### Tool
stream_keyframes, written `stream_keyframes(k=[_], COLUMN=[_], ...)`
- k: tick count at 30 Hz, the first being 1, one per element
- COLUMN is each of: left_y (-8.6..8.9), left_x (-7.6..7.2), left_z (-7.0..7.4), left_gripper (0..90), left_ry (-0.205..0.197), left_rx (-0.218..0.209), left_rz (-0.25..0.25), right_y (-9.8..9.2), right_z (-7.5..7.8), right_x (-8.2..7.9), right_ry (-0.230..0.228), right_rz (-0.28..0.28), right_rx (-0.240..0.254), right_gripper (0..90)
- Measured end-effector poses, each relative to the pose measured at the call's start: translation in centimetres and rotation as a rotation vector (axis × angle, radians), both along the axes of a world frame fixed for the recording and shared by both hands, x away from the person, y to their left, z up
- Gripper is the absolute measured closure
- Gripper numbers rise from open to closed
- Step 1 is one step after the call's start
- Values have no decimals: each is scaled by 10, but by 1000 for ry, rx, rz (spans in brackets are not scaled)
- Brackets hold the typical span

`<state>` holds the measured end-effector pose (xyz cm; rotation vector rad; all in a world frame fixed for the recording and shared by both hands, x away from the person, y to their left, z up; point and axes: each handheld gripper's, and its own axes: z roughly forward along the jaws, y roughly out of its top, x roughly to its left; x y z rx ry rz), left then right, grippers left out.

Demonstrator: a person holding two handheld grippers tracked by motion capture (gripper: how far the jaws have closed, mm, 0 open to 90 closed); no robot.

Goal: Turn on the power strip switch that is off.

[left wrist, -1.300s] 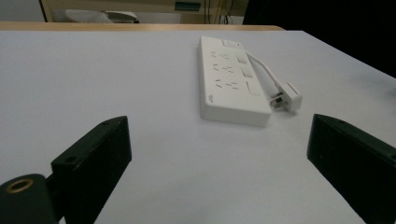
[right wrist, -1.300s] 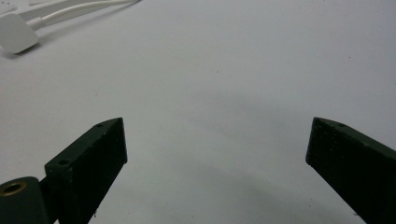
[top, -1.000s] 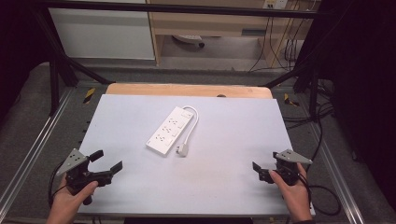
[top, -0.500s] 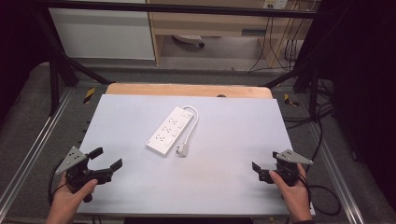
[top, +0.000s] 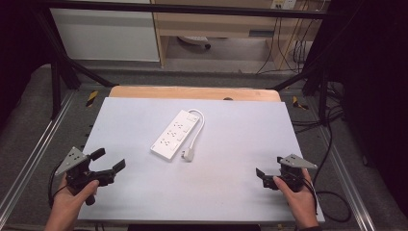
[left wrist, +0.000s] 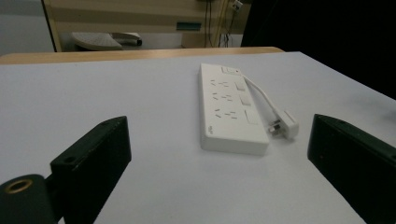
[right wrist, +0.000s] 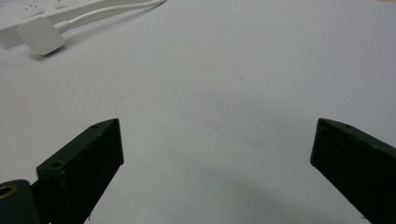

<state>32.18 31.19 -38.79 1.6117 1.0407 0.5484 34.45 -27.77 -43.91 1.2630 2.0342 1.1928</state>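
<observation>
White tabletop [top: 231, 192] under dim light, cables trailing beyond it; my left gripper [top: 107, 161] has crept forward and turned toward the power strip [top: 176, 134] over the last second — jaws spread wide, holding nothing; right gripper [top: 264, 177] has stayed at the near right, equally wide and empty; the strip lies mid-table, plug [top: 188, 154] beside it — I judge the approach is just starting.

One white power strip [top: 175, 134] lies on the one white table [top: 231, 192] — with one cord and one plug [top: 189, 154] on it. Two grippers — the left gripper [top: 108, 160] and the right gripper [top: 263, 176].
</observation>
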Motion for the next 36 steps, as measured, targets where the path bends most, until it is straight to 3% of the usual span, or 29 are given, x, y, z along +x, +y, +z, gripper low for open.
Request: stream_keyframes(k=[16,25,36], left_y=[-5,-10,-22], left_x=[4,9,20], left_z=[10,20,28], left_gripper=[69,66,66], left_ry=[-23,-41,-3], left_rx=[6,13,37], left_rz=[2,-24,-56], right_y=[-3,-3,-7], right_z=[4,5,5], right_x=[-4,-5,-5], right_ry=[-16,-18,-14], right_rz=[-14,-6,-20], right_rx=[6,11,15], right_gripper=[35,34,34])
